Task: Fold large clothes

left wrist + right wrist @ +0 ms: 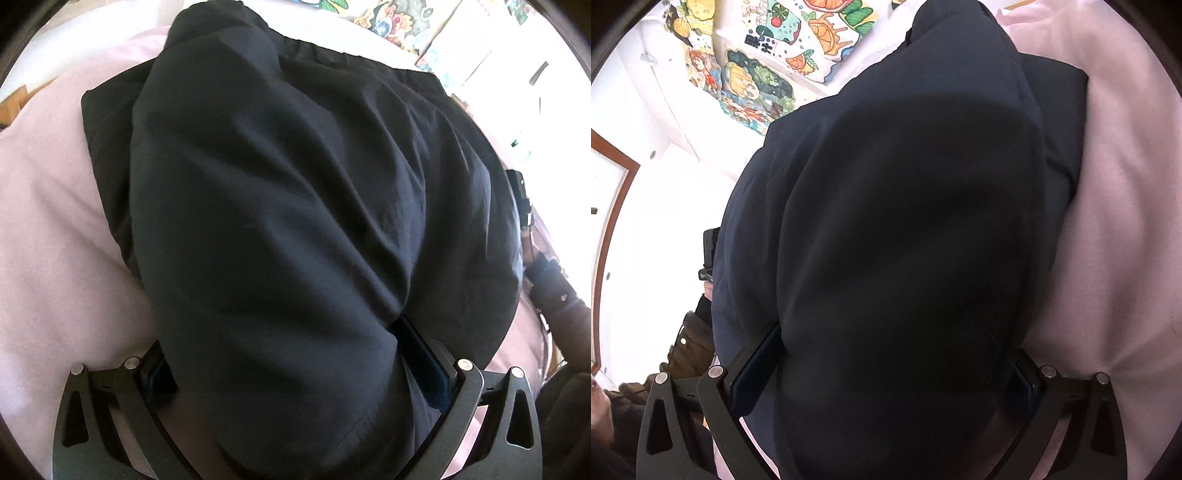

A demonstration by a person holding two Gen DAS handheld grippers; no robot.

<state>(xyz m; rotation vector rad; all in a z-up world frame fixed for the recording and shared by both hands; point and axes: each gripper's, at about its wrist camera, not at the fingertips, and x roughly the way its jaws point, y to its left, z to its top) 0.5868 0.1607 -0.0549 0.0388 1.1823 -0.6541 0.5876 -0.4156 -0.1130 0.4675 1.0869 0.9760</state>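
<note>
A: Starting at the left, we are seeing the pink sheet (48, 229) spreading under everything, and the dark garment (295, 206) is lying on it in layers, one flat layer sticking out at the left edge beneath a bulging upper fold.

B: And our left gripper (291, 373) is clenching a bunch of that dark garment. The cloth is running down between the two fingers, with a blue pad (424, 354) pressing into it on the right side and the other pad half buried on the left.

A: Past the garment's right edge in that view, we are catching a bit of the other device and a dark sleeve, too small to say more.

B: Moving to the right wrist view, we are looking at colourful fruit-print fabric (798, 44) up at the left, beyond the cloth.

A: In the middle, our right gripper (886, 365) is grasping the same garment (905, 221) too. The fabric is draping over the fingers and filling the gap between them.

B: To the right of it, the pink sheet (1115, 206) is showing again, touching the garment's edge.
</note>
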